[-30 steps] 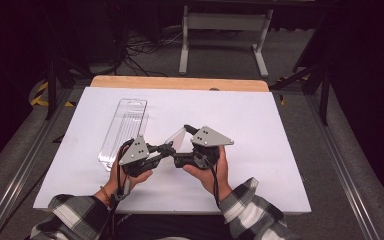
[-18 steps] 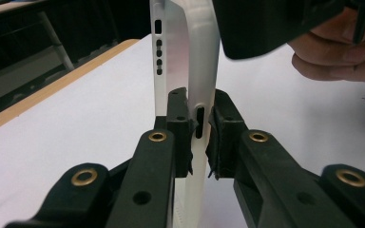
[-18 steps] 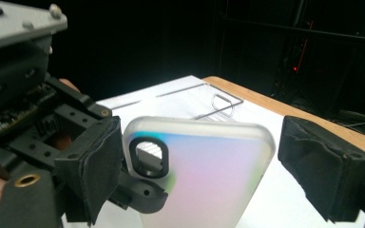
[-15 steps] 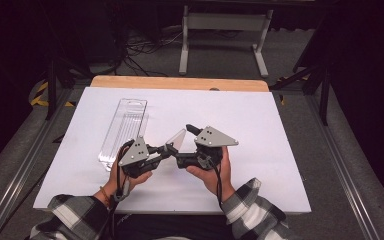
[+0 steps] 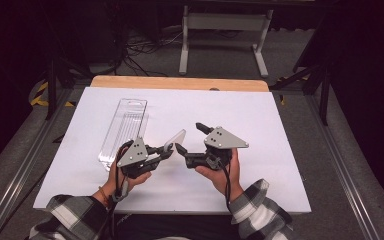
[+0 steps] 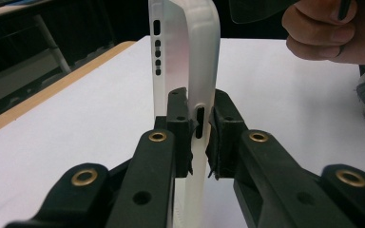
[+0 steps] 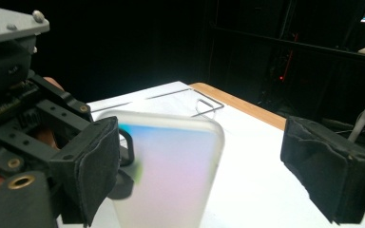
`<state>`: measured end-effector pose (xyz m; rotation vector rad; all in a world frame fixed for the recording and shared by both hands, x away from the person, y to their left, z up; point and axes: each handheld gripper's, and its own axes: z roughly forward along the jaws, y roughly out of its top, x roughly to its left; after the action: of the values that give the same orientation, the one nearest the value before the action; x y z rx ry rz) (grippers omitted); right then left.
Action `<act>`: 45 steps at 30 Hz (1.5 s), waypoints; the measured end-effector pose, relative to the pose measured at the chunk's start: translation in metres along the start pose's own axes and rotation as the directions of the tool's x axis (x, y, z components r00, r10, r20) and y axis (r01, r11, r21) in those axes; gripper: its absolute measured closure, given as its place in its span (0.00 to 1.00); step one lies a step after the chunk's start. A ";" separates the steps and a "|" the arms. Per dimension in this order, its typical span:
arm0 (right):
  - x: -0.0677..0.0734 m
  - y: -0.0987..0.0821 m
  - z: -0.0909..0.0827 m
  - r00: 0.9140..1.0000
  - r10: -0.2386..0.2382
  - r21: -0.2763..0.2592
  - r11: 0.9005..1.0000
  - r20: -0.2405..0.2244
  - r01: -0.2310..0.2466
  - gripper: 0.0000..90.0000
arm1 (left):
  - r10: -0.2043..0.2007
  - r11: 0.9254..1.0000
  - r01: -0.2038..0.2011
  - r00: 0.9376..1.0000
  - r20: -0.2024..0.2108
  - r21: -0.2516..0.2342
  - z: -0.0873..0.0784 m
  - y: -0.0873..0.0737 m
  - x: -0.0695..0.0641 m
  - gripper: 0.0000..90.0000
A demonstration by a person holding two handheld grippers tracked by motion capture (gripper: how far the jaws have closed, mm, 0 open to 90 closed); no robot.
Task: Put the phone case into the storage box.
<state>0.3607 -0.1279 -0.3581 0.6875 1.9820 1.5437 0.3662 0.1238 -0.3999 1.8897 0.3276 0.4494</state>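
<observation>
A translucent frosted phone case (image 5: 176, 138) stands on edge above the white table. My left gripper (image 5: 166, 150) is shut on it, and in the left gripper view both pads clamp the case's lower edge (image 6: 186, 61) near a slot. My right gripper (image 5: 190, 138) faces it from the right with the jaws wide apart. In the right gripper view the case (image 7: 171, 175) stands between the pads (image 7: 95, 166), close to the left one and well clear of the right one. The left gripper's body (image 7: 28, 118) shows behind it.
A long clear plastic blister package (image 5: 124, 131) lies flat on the white sheet (image 5: 260, 125), left of both hands; its hang-hole end (image 7: 204, 105) shows in the right gripper view. The table's wooden far edge (image 5: 180, 82) lies beyond. The right hand (image 6: 332, 28) is close to the case.
The right gripper has shifted slightly to the right, still open around the case. The left gripper has kept still with the case in its jaws.
</observation>
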 end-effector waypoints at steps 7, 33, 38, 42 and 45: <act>-0.004 -0.007 -0.008 0.998 -0.055 0.029 0.998 0.022 0.055 0.15 | 0.006 1.000 -0.006 1.000 0.001 0.001 -0.002 0.000 0.000 0.91; -0.023 -0.046 -0.038 0.986 -0.125 0.132 0.985 0.112 0.110 0.15 | 0.017 1.000 -0.017 1.000 0.014 0.004 -0.006 0.002 0.002 0.91; -0.021 -0.051 -0.041 0.985 -0.131 0.137 0.984 0.114 0.115 0.15 | 0.017 1.000 -0.017 1.000 0.011 0.003 -0.008 0.003 0.003 0.91; -0.020 -0.055 -0.042 0.985 -0.130 0.148 0.983 0.113 0.113 0.15 | 0.017 1.000 -0.017 1.000 0.010 0.002 -0.010 0.003 0.004 0.91; -0.019 -0.058 -0.042 0.985 -0.131 0.161 0.981 0.111 0.113 0.15 | 0.027 1.000 -0.027 1.000 0.007 0.001 -0.012 0.004 0.006 0.91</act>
<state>0.3419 -0.1832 -0.4044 0.6895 2.0271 1.2578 0.3659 0.1343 -0.3916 1.8986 0.2980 0.4612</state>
